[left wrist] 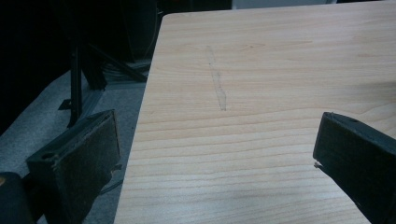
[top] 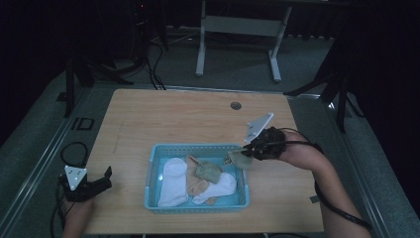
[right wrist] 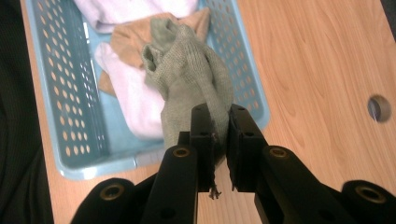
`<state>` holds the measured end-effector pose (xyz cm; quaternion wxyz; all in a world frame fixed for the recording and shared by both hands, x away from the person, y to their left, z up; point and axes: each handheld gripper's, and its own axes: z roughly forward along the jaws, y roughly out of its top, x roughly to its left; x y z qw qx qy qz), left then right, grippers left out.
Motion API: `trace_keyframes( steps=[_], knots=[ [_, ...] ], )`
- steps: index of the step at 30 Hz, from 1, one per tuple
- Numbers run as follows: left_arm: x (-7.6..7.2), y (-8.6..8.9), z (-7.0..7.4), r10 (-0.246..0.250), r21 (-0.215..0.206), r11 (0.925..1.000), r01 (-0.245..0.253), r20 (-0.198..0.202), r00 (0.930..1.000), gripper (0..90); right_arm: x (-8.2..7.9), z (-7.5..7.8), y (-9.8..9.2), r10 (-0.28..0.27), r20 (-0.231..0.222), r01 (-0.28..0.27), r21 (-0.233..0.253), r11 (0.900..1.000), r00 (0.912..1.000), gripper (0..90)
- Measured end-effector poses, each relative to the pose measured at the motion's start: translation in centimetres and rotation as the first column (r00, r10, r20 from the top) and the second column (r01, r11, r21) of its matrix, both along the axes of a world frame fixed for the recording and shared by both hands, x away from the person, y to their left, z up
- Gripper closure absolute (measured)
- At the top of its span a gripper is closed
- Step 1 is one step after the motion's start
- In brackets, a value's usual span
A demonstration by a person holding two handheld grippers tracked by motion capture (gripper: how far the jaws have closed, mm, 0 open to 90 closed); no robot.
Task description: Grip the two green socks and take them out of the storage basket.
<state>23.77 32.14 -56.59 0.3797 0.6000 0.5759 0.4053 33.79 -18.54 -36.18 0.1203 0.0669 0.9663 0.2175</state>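
A light blue perforated basket (top: pixel 153 173) sits at the table's front middle. It holds white socks (top: pixel 173 181), a tan sock (top: pixel 198 187) and a green sock (top: pixel 208 171). My right gripper (top: pixel 246 151) hovers at the basket's right rim, shut on another green sock (top: pixel 239 158). In the right gripper view the jaws (right wrist: pixel 219 114) pinch that green sock (right wrist: pixel 191 70), which hangs over the basket (right wrist: pixel 56 93) above a white sock (right wrist: pixel 130 98) and the tan sock (right wrist: pixel 121 42). My left gripper (top: pixel 106 178) rests open at the table's front left edge, with bare wood between its jaws (left wrist: pixel 215 140).
The wooden table (top: pixel 188 119) has a round cable hole (top: pixel 236 105) near its far edge. A faint scuff mark (left wrist: pixel 217 79) runs along the wood ahead of the left gripper. A desk frame (top: pixel 237 29) stands on the floor beyond the table.
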Motion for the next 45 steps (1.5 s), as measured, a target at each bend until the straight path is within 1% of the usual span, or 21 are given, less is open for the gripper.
trace_keyframes(
  steps=[2,5,9,11,12,14,17,18,19,20,21,25,28,30,31,34,37,39,41,43,45],
  knots=[
    [0.0,0.0,0.0,-0.001,0.000,1.0000,0.001,0.001,1.0000,0.4,0.0,0.2,-0.8,-0.023,0.011,0.023,-0.001,1.000,0.9997,81.8],
    [0.0,0.0,0.0,0.000,-0.001,1.0000,0.000,0.002,1.0000,0.4,0.2,0.3,-2.1,-0.057,0.014,0.057,0.007,0.998,0.9983,81.8],
    [0.0,0.0,0.0,0.000,0.000,1.0000,0.000,0.003,1.0000,0.4,0.4,0.2,-3.8,-0.101,0.003,0.101,0.014,0.995,0.9948,81.8],
    [0.0,0.0,0.0,0.000,0.000,1.0000,0.000,0.004,1.0000,0.4,0.4,0.1,-4.6,-0.121,0.008,0.120,0.018,0.993,0.9927,81.8],
    [0.0,0.0,0.0,0.000,0.000,1.0000,0.000,0.003,1.0000,0.4,0.5,0.0,-5.0,-0.130,0.000,0.130,0.027,0.991,0.9915,81.8],
    [0.0,0.0,0.0,0.000,0.001,1.0000,0.000,0.004,1.0000,0.3,0.5,-0.3,-5.7,-0.148,0.002,0.148,0.027,0.989,0.9890,81.7],
    [0.0,0.0,0.0,0.000,0.001,1.0000,0.000,0.003,1.0000,0.4,0.6,-0.8,-6.9,-0.172,-0.008,0.172,0.033,0.984,0.9850,81.8],
    [0.0,0.0,0.0,0.000,0.001,1.0000,0.000,0.003,1.0000,0.4,0.7,-1.1,-7.3,-0.183,-0.018,0.184,0.039,0.982,0.9829,81.8],
    [0.0,0.0,0.0,0.001,0.001,1.0000,-0.001,0.002,1.0000,0.4,0.7,-1.4,-7.6,-0.188,-0.020,0.189,0.033,0.981,0.9819,81.7],
    [0.0,0.0,0.0,0.001,0.001,1.0000,-0.001,0.002,1.0000,0.4,0.8,-1.8,-7.9,-0.205,-0.025,0.206,0.033,0.978,0.9784,81.7],
    [0.0,0.0,0.0,0.000,0.000,1.0000,0.000,-0.001,1.0000,0.4,0.9,-2.3,-8.2,-0.212,-0.038,0.213,0.030,0.976,0.9765,81.7],
    [0.0,0.0,0.0,0.000,0.001,1.0000,0.000,0.001,1.0000,0.4,1.4,-4.5,-9.1,-0.244,-0.068,0.244,0.000,0.970,0.9675,81.7],
    [0.0,0.0,0.0,0.000,0.000,1.0000,0.000,-0.001,1.0000,0.4,1.7,-6.0,-9.8,-0.268,-0.097,0.268,-0.013,0.963,0.9586,81.7],
    [0.0,0.0,0.0,0.000,0.000,1.0000,0.000,-0.001,1.0000,0.4,1.9,-7.1,-10.2,-0.281,-0.120,0.281,-0.013,0.959,0.9522,81.7],
    [0.0,0.0,0.0,0.000,0.000,1.0000,0.000,-0.001,1.0000,0.4,1.9,-7.4,-10.4,-0.283,-0.126,0.283,-0.016,0.959,0.9508,81.7],
    [0.0,-0.1,0.0,0.000,0.001,1.0000,0.000,-0.001,1.0000,0.4,2.0,-8.7,-10.8,-0.298,-0.149,0.297,-0.031,0.954,0.9428,81.6],
    [0.0,0.0,0.0,0.001,0.002,1.0000,-0.001,-0.002,1.0000,0.4,2.1,-9.9,-11.2,-0.307,-0.171,0.307,-0.026,0.951,0.9362,81.6],
    [0.0,-0.1,0.0,0.001,0.002,1.0000,-0.001,0.000,1.0000,0.4,2.1,-10.6,-11.5,-0.322,-0.181,0.322,-0.033,0.946,0.9293,81.6],
    [0.0,-0.1,0.0,0.000,0.002,1.0000,0.000,0.000,1.0000,0.4,2.2,-11.3,-11.7,-0.326,-0.195,0.327,-0.031,0.945,0.9249,81.5],
    [0.0,0.0,0.0,0.000,0.001,1.0000,0.000,-0.001,1.0000,0.4,2.2,-11.9,-11.9,-0.337,-0.202,0.337,-0.033,0.941,0.9197,81.5],
    [0.0,-0.1,0.0,0.000,0.001,1.0000,0.000,0.000,1.0000,0.4,2.2,-12.5,-12.1,-0.338,-0.209,0.339,-0.033,0.940,0.9176,81.4]
  ],
)
